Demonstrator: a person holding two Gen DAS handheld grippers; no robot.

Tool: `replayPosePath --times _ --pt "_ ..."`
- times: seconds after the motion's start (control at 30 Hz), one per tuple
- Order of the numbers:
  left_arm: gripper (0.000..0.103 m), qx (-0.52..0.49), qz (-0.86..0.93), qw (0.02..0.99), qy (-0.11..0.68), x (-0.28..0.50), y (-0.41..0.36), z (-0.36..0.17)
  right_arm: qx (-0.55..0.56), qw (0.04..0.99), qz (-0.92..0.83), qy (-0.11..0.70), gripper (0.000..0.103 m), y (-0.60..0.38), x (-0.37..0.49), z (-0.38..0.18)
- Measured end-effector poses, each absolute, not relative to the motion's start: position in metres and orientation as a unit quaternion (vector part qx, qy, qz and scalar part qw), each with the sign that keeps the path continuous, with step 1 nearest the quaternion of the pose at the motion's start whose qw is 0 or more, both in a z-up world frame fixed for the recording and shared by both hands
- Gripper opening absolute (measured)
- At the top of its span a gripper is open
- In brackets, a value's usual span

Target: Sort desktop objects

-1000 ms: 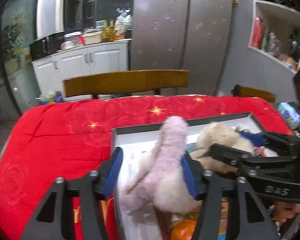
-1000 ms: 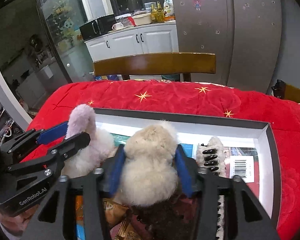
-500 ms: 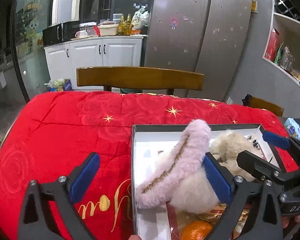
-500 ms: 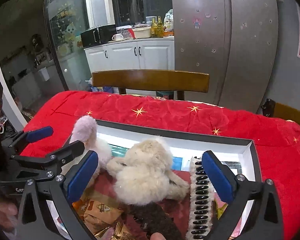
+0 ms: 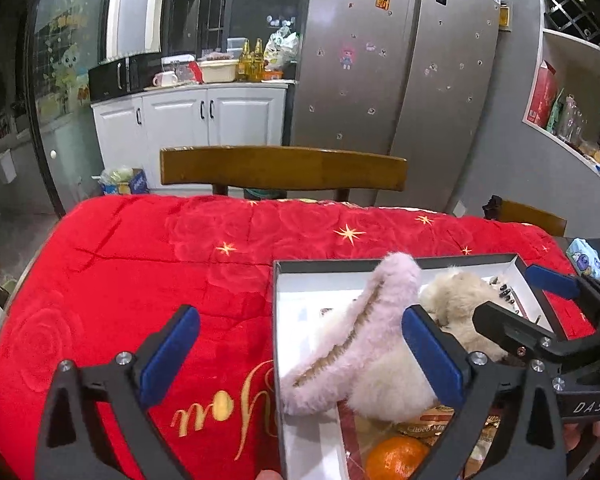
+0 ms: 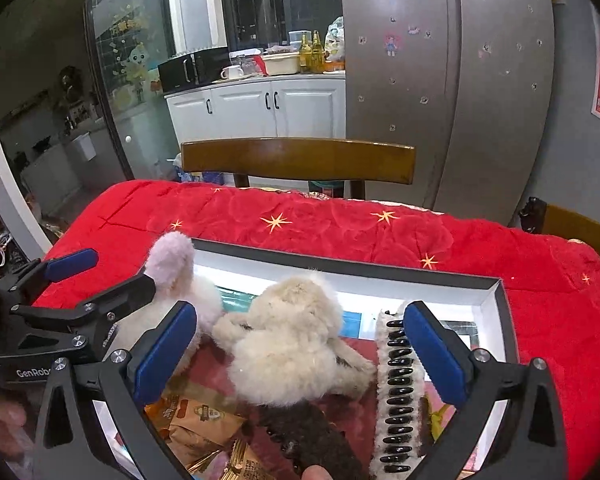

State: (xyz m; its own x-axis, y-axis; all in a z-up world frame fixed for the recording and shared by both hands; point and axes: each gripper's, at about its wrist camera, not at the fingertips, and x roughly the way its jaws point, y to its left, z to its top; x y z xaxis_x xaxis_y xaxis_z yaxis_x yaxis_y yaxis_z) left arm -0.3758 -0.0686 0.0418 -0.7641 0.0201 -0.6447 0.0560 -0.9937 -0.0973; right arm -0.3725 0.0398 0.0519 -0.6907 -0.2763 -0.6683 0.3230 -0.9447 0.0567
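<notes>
Both grippers (image 5: 300, 344) (image 6: 300, 344) released two, perhaps three, fluffy clips (image 6: 288, 344).

left gripper (image 5: 300, 344): jaws wide apart, lower centre | pink fluffy clip (image 5: 356, 332): leaning over box (image 5: 278, 320) left wall, between the pads | cream fluffy clip (image 5: 456, 300): right of it | orange (image 5: 396, 458): bottom | right gripper (image 5: 528, 300): right edge, spread

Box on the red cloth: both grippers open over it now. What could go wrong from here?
1. The pink fluffy clip leans on the box left wall; it may tip out onto the red cloth.
2. The left gripper straddles that wall, so closing could catch the rim.
3. The right gripper spans the cream fluffy clip with the toothed clip against one finger; it may snag.
</notes>
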Motion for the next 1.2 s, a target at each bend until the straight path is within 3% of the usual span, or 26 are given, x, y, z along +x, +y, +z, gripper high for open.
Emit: replayPosePath --times 0.4,0.87,1.2 --pt "0.101 0.26 -0.965 0.036 -0.01 -0.3 -0.04 0.112 0.366 0.192 -0.911 -0.011 0.103 0.053 -0.336 0.084" --pt "0.102 0.195 -0.98 -0.008 0.021 -0.156 -0.013 0.186 0.295 0.178 -0.939 -0.006 0.103 0.085 -0.206 0.163" --pt "0.103 0.176 -0.98 -0.049 0.078 -0.074 -0.005 0.196 0.255 0.196 -0.947 0.011 0.103 0.096 -0.122 0.185"
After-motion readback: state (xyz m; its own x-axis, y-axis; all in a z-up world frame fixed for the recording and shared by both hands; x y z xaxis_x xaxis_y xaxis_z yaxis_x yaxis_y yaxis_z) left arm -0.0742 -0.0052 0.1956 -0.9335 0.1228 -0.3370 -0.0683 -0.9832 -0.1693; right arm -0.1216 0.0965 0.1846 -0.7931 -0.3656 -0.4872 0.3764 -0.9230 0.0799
